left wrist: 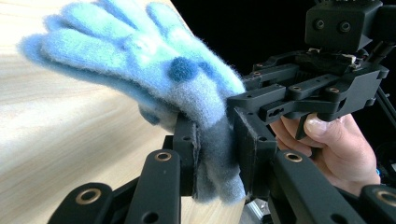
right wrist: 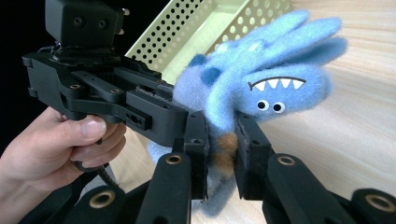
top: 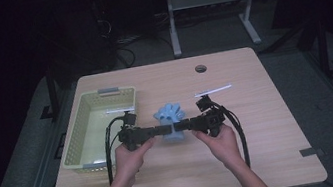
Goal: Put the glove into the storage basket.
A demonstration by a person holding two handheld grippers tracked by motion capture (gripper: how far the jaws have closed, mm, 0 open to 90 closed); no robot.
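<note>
A fuzzy blue glove [top: 170,119] with dark blue spots and a toothy monster face hangs just above the middle of the table, held from both sides. My left gripper [top: 160,130] comes in from the left and is shut on the glove's [left wrist: 154,70] grey-blue cuff, which is squeezed between its jaws. My right gripper [top: 180,126] comes in from the right and is shut on the cuff too, with the glove's [right wrist: 261,70] fingers fanning out above its jaws. In each gripper view the other hand and its gripper are close by.
A pale yellow-green perforated basket [top: 75,133] stands at the table's left, right beside my left hand. A round cable hole [top: 200,68] sits near the far edge. The wooden table [top: 269,117] has bare room to the right and front.
</note>
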